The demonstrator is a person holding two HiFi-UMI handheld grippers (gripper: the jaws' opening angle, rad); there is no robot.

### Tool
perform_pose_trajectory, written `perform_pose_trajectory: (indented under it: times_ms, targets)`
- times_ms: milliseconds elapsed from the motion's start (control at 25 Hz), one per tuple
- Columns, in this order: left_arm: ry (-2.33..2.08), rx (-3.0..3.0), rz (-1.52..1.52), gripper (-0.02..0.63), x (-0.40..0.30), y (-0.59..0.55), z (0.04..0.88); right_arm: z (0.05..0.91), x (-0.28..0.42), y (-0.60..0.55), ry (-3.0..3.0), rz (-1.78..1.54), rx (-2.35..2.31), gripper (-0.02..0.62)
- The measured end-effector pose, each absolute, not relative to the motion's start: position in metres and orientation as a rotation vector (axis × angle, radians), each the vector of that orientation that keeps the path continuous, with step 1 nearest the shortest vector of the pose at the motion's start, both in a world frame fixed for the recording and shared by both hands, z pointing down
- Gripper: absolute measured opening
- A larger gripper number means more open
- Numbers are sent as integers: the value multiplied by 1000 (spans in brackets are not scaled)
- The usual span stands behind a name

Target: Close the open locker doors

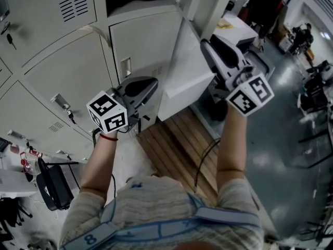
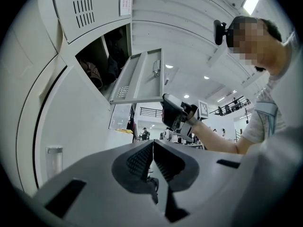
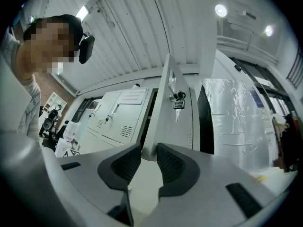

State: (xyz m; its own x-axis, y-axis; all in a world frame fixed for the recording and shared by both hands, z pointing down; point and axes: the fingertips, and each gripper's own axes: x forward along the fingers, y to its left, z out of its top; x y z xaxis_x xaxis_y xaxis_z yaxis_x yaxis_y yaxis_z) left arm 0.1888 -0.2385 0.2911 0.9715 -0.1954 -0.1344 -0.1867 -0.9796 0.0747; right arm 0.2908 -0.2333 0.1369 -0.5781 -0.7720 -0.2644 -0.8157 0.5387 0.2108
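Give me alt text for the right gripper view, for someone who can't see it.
The right gripper clamps the edge of an open locker door, seen edge-on, with keys hanging from it. Closed grey lockers stand beyond it at the picture's left.

This is a locker area at the edge of a large indoor work hall. A bank of grey metal lockers [image 1: 62, 72] with vent slots fills one wall. One open door [image 1: 187, 72] stands swung out, with keys [image 3: 179, 105] hanging in its lock. A wooden slatted platform [image 1: 177, 139] lies at the lockers' foot, beside a polished grey floor [image 1: 270, 134]. Farther off are workstations [image 1: 312, 87] crowded with equipment, a distant person [image 2: 144, 134], a railed upper walkway [image 2: 232, 103], and round ceiling lights [image 3: 220, 10] above ribbed white panels.
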Motion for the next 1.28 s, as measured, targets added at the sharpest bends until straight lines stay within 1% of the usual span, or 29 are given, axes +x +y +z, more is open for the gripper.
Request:
perform_pose_trajectory:
  times_ms: [560,1280]
  targets:
    - [-342,3096,-244,5,152,-239,272,135,213,-258,2680,518,-1410,106]
    - [-452,3096,-256,5,90,-248,263,134,147,-309,2680,435,-1422,106]
